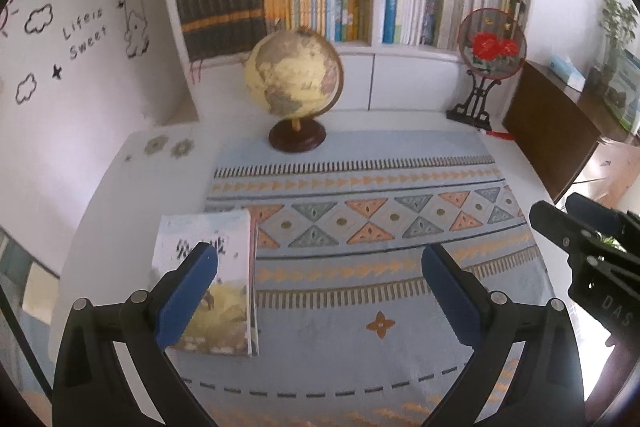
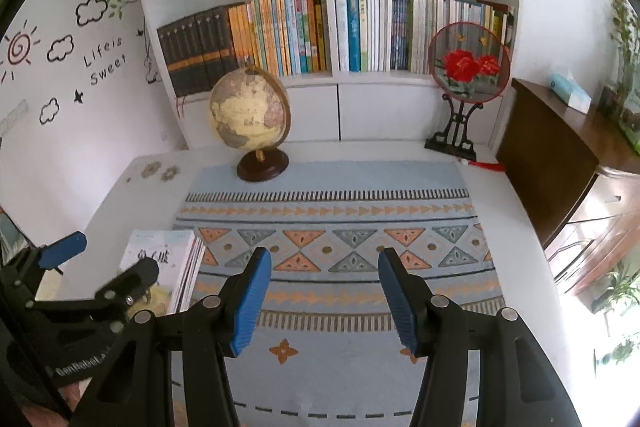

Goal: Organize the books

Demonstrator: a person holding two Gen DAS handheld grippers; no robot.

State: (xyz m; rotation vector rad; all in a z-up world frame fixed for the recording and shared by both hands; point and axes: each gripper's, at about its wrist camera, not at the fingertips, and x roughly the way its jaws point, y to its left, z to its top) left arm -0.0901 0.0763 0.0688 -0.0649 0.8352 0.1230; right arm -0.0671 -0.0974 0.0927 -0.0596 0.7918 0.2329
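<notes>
Hovering over patterned mat (image 1: 360, 307), both grippers' jaws apart, empty; book stack (image 1: 208, 287) at 9 o'clock, globe (image 1: 294, 75) at 12.

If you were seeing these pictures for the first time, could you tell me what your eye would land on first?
Probably the globe on its dark base, standing at the far edge of the patterned mat before the packed white bookshelf. Next comes the round fan with red flowers on its black stand to the right. Nearer, a stack of books lies at the mat's left edge, with the open left gripper above it.
</notes>
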